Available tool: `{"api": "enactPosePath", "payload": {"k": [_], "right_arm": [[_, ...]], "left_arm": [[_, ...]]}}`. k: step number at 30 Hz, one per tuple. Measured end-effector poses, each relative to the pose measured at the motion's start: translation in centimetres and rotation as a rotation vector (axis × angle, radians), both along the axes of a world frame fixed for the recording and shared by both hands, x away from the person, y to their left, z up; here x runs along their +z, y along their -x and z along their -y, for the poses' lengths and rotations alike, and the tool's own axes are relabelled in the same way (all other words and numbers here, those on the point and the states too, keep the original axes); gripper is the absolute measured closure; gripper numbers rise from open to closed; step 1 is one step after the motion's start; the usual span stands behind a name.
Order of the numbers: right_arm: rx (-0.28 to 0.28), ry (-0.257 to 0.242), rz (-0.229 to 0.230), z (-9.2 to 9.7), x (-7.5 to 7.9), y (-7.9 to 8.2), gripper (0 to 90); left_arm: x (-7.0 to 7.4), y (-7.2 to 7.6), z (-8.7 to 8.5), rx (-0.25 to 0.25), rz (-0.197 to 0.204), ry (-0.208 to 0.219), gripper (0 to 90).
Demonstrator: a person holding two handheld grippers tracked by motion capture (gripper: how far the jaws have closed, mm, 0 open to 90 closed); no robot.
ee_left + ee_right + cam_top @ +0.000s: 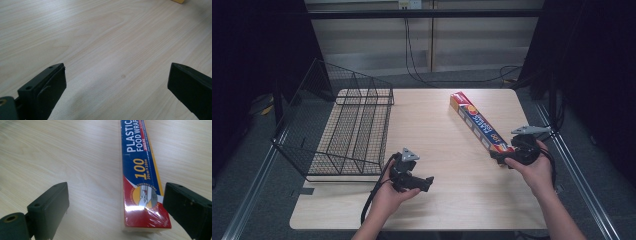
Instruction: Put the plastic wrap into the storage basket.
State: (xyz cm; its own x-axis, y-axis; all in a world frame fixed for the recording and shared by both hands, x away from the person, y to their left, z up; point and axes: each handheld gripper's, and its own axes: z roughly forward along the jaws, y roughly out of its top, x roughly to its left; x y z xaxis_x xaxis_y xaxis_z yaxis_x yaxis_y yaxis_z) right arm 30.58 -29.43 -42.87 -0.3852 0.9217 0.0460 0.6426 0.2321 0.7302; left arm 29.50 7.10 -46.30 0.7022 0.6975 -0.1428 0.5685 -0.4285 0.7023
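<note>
The right gripper [115, 207] brackets the plastic wrap box's [140, 170] near end with jaws apart, seemingly ready to grasp, while the left gripper [116, 82], jaws equally wide, idles over bare tabletop [100, 37].

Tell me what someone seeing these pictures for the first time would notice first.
Probably the long blue and red plastic food wrap box, lying at a slant on the right half of the wooden table. The right gripper has its jaws open around the box's near end, not pressing it. At the table's left edge sits a black wire basket, and the left gripper is open over bare wood.
</note>
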Motion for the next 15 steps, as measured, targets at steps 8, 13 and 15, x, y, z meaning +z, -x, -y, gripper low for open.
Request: {"api": "enactPosePath", "payload": {"k": [8, 13, 15], "right_arm": [[0.01, 0.009, -0.011, -1.5, 0.0, -1.1, 6.7], [0.025, 0.017, -0.034, -2.5, -0.2, -2.8, 6.2], [0.009, 0.018, -0.044, -2.7, -0.2, -3.7, 4.7]], "left_arm": [[-0.2, -0.1, 0.0, 0.002, -0.01, 0.001, 2.1], [-0.3, 0.0, 0.2, -0.011, -0.028, 0.003, 2.1], [-0.4, 0.0, 0.3, -0.01, -0.025, 0.008, 2.1]]}}
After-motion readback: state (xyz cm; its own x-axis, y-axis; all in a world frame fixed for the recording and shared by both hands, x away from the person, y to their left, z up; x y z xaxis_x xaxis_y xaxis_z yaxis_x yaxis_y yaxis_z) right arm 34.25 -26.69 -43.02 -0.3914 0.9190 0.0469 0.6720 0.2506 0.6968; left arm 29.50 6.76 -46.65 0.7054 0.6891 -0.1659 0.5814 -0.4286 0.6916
